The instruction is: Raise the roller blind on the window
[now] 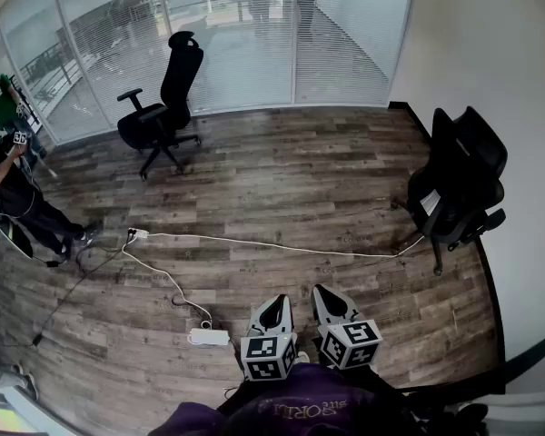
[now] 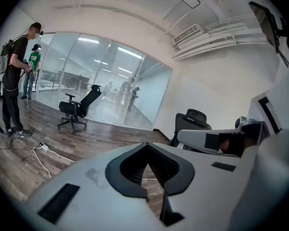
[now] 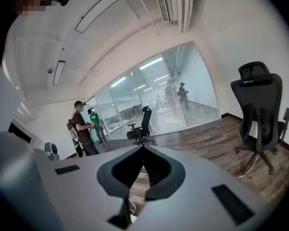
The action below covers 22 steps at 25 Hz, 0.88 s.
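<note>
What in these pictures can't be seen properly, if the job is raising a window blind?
- Any pull cord or chain: none shows on the glass wall in any view; too distant and small.
- The person in black: cut off by the head view's left edge.
- The white cable: its far end is lost behind the nearer office chair, head view.

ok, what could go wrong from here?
1. The white cable lies across the floor ahead, and a power strip lies close by: likely trip hazards.
2. The left gripper and right gripper are both shut and empty; they would need opening before grasping anything.
</note>
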Motion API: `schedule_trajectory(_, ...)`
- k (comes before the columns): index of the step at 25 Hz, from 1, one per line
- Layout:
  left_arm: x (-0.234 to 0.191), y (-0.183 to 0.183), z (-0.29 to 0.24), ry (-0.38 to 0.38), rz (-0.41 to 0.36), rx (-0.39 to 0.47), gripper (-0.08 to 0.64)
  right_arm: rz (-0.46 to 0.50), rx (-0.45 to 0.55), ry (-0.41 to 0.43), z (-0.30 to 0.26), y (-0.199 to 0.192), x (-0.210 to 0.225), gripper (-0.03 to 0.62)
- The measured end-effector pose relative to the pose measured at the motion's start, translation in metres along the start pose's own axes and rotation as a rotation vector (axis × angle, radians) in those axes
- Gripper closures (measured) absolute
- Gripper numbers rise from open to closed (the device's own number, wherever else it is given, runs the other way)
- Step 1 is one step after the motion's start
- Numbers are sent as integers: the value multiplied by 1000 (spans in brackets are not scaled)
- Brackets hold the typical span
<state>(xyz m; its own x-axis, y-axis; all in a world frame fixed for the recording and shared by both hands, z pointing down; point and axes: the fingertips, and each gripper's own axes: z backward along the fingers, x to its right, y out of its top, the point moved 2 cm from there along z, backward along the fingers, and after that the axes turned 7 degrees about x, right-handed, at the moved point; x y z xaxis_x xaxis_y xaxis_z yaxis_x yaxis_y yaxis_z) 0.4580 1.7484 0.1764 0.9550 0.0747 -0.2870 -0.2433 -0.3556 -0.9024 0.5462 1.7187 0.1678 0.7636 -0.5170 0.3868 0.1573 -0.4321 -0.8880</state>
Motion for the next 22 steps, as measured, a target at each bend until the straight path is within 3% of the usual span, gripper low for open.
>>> schedule_trajectory(14, -9, -3, 4, 0, 9, -5, 558, -14, -29, -29, -4, -10, -3, 594)
schedule_trajectory(22, -45, -5, 7, 19, 3, -22, 558, -34, -20, -42, -31, -12, -21, 594)
